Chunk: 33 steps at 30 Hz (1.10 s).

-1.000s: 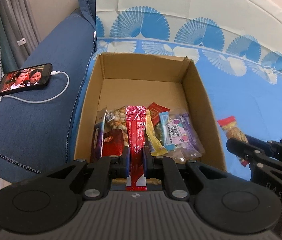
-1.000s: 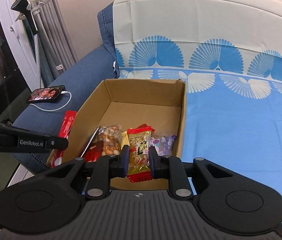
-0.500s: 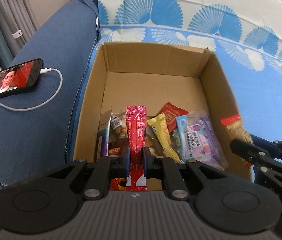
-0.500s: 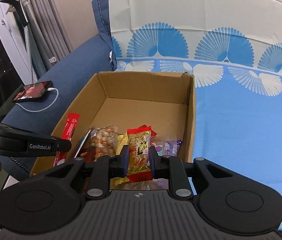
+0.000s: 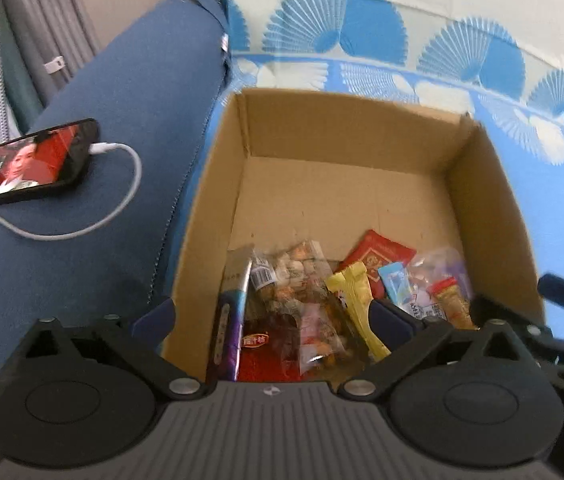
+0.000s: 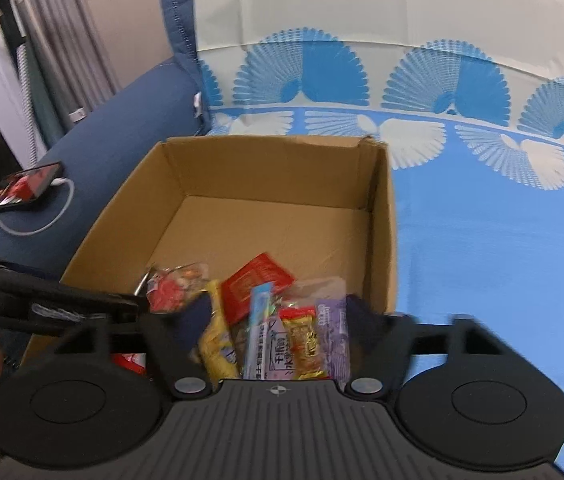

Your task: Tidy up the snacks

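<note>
Nearest the lens, the left hand-held gripper (image 5: 269, 316) stands spread wide over the near end of the cardboard box (image 5: 346, 128); its jaws have just been opening and nothing is pinched between them, only the snack pile lying below. The right hand-held gripper (image 6: 271, 320) has likewise just been opening and stands spread; the orange nut packet (image 6: 302, 340) lies between the fingers, apparently loose on the heap, though blur there makes any contact hard to rule out.

The snacks sit heaped against the box's near wall: a dark purple packet (image 5: 229, 320) on edge at the left, a clear bag of mixed nuts (image 5: 302, 280), a yellow wrapped bar (image 5: 358, 304), a red sachet (image 5: 378, 256) and a pale blue stick (image 5: 396, 284) beside a clear purple-printed bag (image 5: 438, 268).

All of these look light, soft and crinkly, with slick film that would likely slide under a loose pinch. The nut bags probably crush if squeezed across the filling, so the flat crimped seam at an end is the safer hold. The bars and sticks are stiffer and could be taken across the narrow middle.

Beyond the heap the far half of the box floor is bare. The box rests on a blue fan-patterned sheet (image 5: 562, 200) over a sofa; a phone (image 5: 33, 160) on its cable lies on the blue armrest (image 5: 121, 80) at the left.
</note>
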### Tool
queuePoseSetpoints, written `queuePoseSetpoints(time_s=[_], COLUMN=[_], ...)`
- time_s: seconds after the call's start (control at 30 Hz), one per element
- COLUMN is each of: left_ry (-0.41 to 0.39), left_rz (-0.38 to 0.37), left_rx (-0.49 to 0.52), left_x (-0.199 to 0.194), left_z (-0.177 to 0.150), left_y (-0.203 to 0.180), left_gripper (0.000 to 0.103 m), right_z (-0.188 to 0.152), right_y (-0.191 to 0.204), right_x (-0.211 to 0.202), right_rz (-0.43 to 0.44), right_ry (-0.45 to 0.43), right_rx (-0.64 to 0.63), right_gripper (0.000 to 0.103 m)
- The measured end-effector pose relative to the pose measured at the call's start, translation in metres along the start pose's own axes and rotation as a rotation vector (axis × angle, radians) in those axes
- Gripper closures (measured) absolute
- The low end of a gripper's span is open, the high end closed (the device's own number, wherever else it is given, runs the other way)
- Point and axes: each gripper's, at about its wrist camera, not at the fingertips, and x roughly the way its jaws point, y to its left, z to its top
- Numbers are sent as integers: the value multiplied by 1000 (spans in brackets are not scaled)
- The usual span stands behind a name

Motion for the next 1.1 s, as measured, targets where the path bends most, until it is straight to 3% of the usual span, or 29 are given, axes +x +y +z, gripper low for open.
queuePoseSetpoints(time_s=[0.13,0.43,0.73,0.9,1.1], left_ry=[38,7,-49,-119,-104], left_rz=[-17,-6,18,40,63], left_rx=[-5,7,45,9,2], left_x=[-6,-64,-109,-133,-148], left_z=[-5,-49,-103,-122,-132], left_y=[3,-1,-9,-8,-8], left_gripper=[0,0,0,0,0], right_z=[-7,-46,-87,-99,-112], right_y=[0,17,28,27,32], right_x=[-15,-80,-125,-143,-162], right_rz=[14,-20,-105,-115,-124], right_ry=[8,-53,-117,-142,-188], right_rx=[-3,-75,-136,-113,-145], right_gripper=[15,0,0,0,0])
